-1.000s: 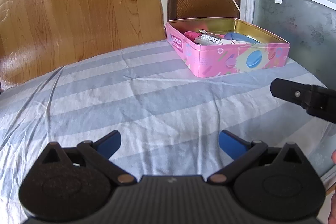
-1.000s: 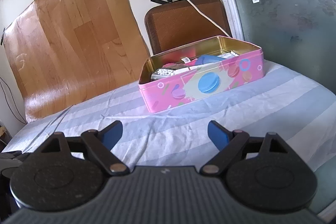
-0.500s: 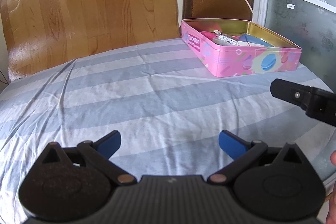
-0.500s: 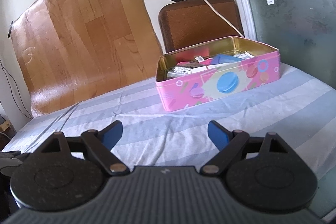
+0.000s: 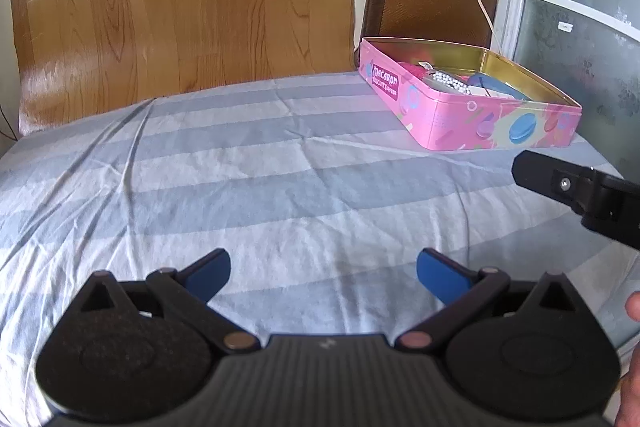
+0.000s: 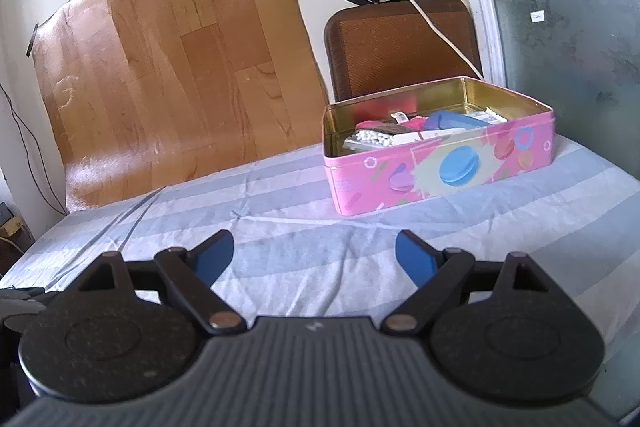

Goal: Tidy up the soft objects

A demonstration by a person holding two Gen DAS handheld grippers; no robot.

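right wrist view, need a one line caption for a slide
Open right gripper hovers over a striped bedsheet, facing an open pink macaron tin of small items.

Two black handheld grippers
Left gripper [image 5: 323,271] and right gripper [image 6: 314,251]: blue fingertip pads, ribbed bodies, round discs, brass-coloured pivot pins.

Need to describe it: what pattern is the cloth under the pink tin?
Pale blue and white stripes on the cloth; clearest in the left wrist view.

striped sheet [image 5: 280,163] covers the table; wood-grain board [image 6: 180,67] and brown chair back [image 6: 400,43] stand behind.
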